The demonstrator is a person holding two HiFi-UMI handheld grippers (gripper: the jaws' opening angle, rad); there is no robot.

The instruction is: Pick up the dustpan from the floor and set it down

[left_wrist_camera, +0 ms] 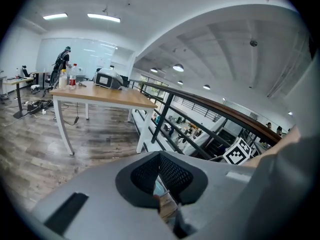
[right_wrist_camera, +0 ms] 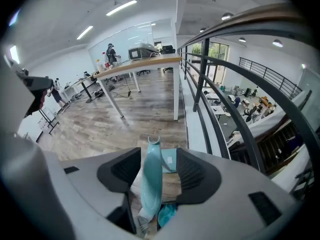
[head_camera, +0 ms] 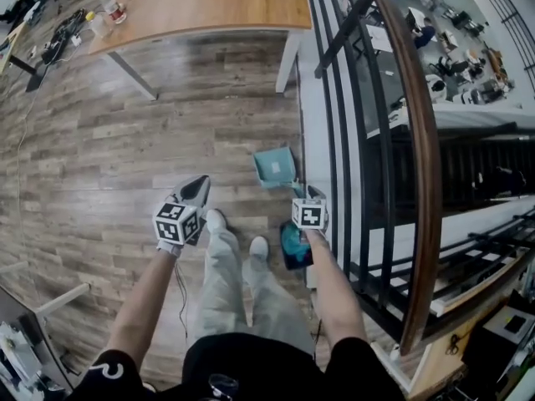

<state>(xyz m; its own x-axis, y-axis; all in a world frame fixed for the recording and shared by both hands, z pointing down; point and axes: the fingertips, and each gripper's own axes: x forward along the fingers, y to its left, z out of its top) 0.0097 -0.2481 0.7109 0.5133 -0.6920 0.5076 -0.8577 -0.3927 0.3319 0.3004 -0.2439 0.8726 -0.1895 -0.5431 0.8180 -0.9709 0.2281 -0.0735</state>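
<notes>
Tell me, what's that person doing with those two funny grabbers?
A person stands on a wood floor beside a railing, holding a gripper in each hand. The right gripper has its jaws open around the handle of a teal dustpan, which sits on the floor by the railing. The left gripper is shut and holds nothing.

plank floor (head_camera: 125, 157), wooden table (head_camera: 209, 2), black railing (head_camera: 338, 140), ceiling lights (left_wrist_camera: 104, 17)
</notes>
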